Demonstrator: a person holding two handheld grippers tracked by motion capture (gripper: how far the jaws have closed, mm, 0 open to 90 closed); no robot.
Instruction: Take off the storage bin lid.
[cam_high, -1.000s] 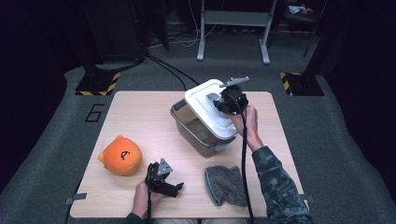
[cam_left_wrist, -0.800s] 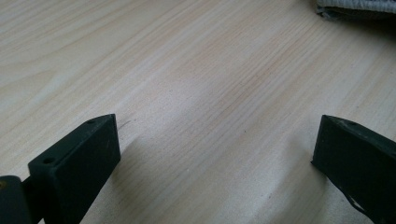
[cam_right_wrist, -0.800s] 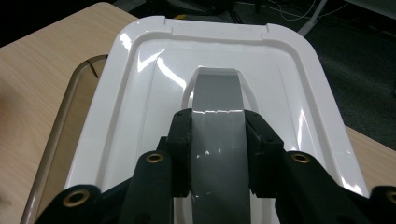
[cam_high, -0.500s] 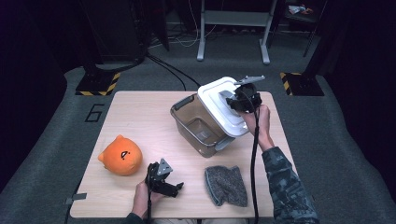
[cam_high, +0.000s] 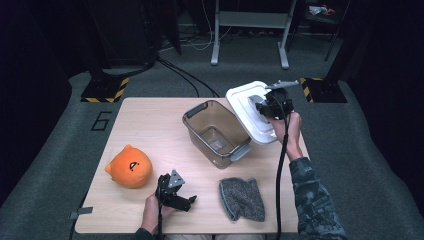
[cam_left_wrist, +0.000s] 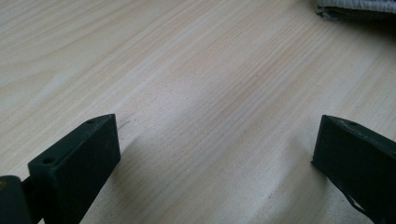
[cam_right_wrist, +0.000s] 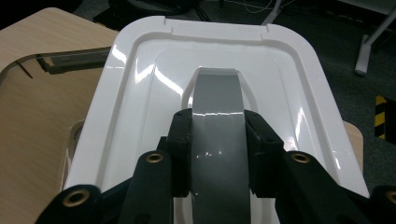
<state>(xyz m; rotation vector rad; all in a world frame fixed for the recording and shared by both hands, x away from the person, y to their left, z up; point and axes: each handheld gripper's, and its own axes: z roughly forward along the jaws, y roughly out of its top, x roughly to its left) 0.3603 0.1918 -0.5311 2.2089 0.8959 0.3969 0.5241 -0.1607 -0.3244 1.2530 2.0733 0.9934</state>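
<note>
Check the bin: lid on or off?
Off. The right gripper holds the white lid by its grey handle, off to the side of the open, empty-looking bin.

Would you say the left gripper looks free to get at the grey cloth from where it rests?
Probably yes. The left gripper, open with nothing between its fingers, rests on bare table facing the grey cloth; nothing lies between them.

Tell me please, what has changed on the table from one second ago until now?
The right claw, shut on the grey handle of the white lid, carried the lid off the clear bin toward the table's right edge, so the bin is now open. The left claw, orange plush and grey cloth stayed where they were.
</note>
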